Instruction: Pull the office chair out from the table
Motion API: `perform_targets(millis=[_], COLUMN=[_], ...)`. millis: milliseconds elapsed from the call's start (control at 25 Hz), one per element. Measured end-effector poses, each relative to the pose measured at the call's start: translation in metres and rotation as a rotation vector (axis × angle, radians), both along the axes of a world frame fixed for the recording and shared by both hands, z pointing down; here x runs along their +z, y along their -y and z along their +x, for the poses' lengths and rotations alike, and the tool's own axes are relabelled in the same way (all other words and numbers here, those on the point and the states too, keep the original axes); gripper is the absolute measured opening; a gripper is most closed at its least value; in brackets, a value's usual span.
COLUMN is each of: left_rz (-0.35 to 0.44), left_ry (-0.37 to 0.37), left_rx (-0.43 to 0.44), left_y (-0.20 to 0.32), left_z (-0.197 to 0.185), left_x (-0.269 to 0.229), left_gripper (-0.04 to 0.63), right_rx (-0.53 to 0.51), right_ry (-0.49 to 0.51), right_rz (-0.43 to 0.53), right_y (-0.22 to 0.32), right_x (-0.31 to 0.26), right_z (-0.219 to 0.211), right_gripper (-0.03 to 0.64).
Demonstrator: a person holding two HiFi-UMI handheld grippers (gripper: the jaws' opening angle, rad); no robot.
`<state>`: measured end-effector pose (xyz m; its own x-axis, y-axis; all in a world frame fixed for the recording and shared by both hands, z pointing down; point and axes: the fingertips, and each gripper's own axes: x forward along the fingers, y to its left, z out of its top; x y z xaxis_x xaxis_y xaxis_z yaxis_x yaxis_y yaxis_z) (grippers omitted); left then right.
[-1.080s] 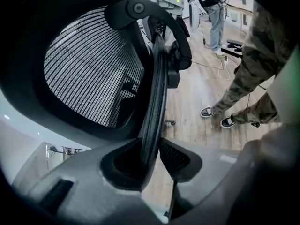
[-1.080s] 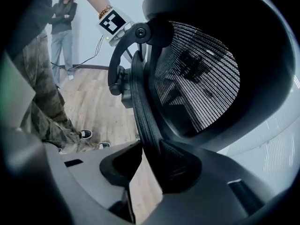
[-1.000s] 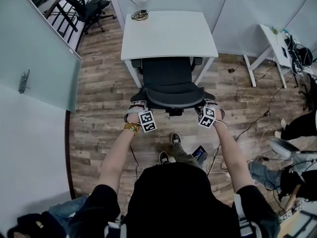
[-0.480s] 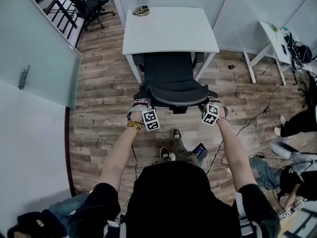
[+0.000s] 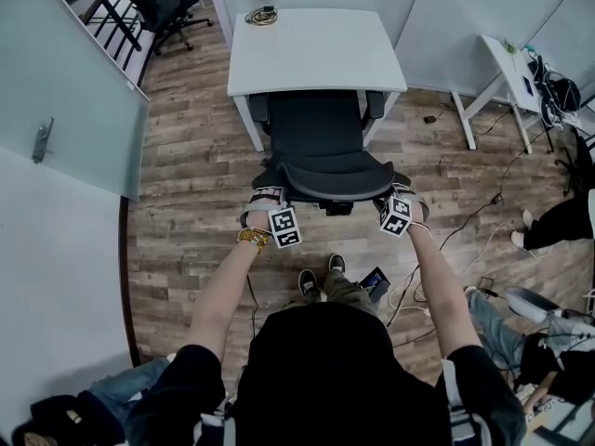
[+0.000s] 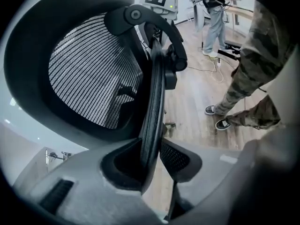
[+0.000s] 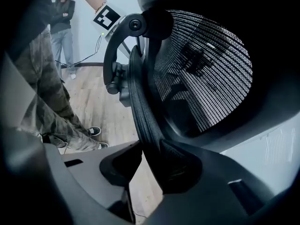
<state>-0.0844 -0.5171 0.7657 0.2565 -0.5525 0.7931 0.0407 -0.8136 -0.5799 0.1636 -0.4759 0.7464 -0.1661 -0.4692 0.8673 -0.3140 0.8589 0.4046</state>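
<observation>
Between the fingers (image 6: 180,159) of the left gripper (image 6: 151,158) stands the dark mesh rim (image 6: 152,102) of the office chair (image 5: 321,147) backrest; both fingers are clenched on it. The right gripper (image 7: 149,165) grasps the rim on the opposite side in the same way. In the head view, the two grippers hold the backrest at its left and right edges. The chair stands on the wood floor (image 5: 195,184), seat facing the white surface (image 5: 316,49), backrest toward the person. Its front-to-back axis runs square to the surface's near edge. The seat front appears to lie just under that edge, though the steep angle leaves this uncertain.
</observation>
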Motion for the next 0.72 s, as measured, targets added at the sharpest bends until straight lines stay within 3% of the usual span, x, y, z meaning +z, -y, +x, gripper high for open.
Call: perform_targets(millis=[720], left_rz=[-0.044], left_ry=[0.026], left_rx=[-0.055], left_y=[-0.055], left_z=[0.005], left_x=[0.005], left_gripper=[0.133], right_rx=[0.005], right_ry=[0.004], right_rz=[0.042], right_y=[-0.051], right_x=[0.001], right_z=[0.008], right_gripper=[0.115])
